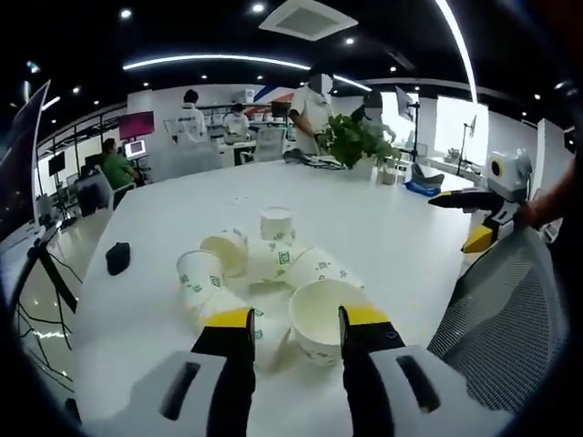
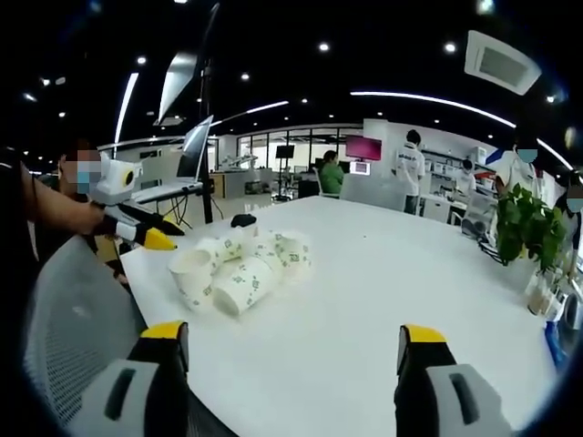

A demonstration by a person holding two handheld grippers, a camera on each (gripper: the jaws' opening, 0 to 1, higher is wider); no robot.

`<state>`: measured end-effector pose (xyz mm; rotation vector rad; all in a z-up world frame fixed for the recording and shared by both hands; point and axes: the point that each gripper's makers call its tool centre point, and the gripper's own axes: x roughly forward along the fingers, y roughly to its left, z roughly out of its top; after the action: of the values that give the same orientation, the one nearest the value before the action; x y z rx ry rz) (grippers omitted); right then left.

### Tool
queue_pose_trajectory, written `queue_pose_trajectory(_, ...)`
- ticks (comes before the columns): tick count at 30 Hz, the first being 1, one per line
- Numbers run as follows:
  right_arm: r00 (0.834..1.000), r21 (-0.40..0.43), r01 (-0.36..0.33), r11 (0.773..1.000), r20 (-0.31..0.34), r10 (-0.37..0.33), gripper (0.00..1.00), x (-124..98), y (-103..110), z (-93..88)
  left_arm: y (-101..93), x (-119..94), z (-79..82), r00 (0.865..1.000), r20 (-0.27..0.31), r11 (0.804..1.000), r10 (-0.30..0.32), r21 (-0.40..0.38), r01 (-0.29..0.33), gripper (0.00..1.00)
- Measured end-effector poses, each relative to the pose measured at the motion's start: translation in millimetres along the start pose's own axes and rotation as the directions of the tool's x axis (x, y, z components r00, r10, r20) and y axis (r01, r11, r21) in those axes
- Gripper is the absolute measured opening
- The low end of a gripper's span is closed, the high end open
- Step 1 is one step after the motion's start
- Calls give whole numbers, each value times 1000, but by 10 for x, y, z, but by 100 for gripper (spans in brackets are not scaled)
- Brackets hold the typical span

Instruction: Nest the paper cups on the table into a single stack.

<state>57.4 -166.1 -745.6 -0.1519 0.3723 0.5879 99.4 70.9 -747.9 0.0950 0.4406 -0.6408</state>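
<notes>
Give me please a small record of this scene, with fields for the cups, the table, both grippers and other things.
cups: paper cups in a loose pile, most lying on their sides, not stacked
table: white table, cups near one edge
left gripper: open, empty, just before the pile
right gripper: open wide, empty, away from the cups
other things: small black object, green plant, mesh chair

No readable text, numbers or brand names. Paper cups (image 1: 273, 273) on the table (image 1: 392, 237), just ahead of the left tool (image 1: 296, 319), carry green square logo marks, too small and blurred to read. Same green marks on the cups in the right gripper view (image 2: 241, 269), illegible. Far wall screens (image 2: 363, 147) beyond the tools show no legible writing.
</notes>
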Motion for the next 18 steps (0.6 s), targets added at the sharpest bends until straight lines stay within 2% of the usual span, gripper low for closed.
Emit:
queue_pose_trajectory(10,1000,-2,1,1000,-13,-1,95,3,1,-21,33,122,-58,999,-54,999,2,-45,-5,23)
queue_pose_trajectory(14,1000,0,3,1000,-15,-3,94,1,-6,-25,46,165,-80,997,-78,999,5,-39,-8,13)
queue_pose_trajectory(18,1000,2,5,1000,-19,-5,93,0,-10,-31,103,198,-92,996,-86,999,2,-49,-6,12)
